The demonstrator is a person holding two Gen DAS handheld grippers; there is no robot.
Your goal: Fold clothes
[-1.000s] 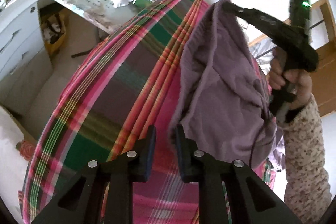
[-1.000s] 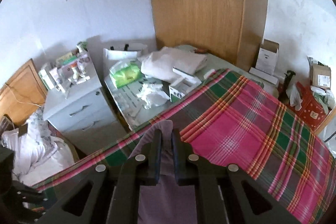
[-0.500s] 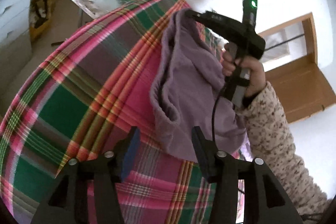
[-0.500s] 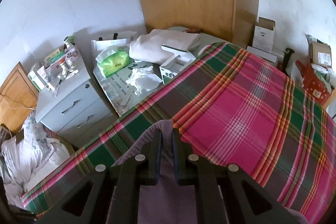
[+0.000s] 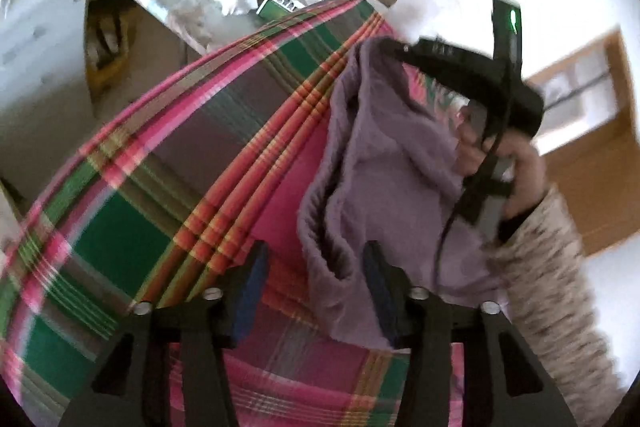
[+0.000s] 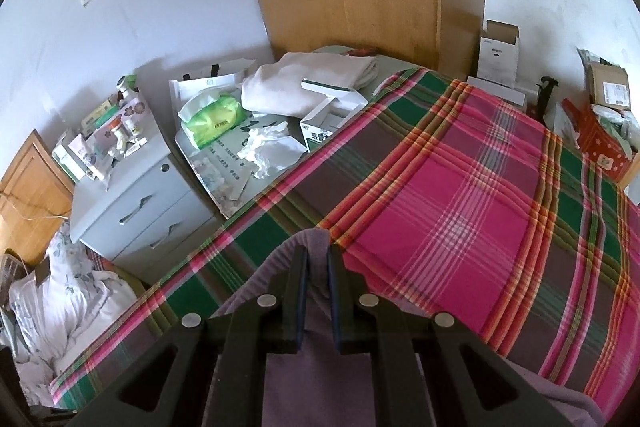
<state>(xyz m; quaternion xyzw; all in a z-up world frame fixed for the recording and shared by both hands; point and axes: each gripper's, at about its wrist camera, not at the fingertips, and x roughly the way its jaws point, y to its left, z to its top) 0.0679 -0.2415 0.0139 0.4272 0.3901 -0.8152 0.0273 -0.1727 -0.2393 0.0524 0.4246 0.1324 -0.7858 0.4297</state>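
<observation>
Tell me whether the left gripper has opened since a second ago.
Yes. The left gripper stood nearly shut then; now it gapes over the plaid bedspread, beside the purple fleece garment.

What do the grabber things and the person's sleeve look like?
Both are black plastic. The left gripper has two fingers with blue pads and silver screws. The right gripper has a pistol-shaped handle, a black cable and a small green light. The sleeve is speckled beige knit.
</observation>
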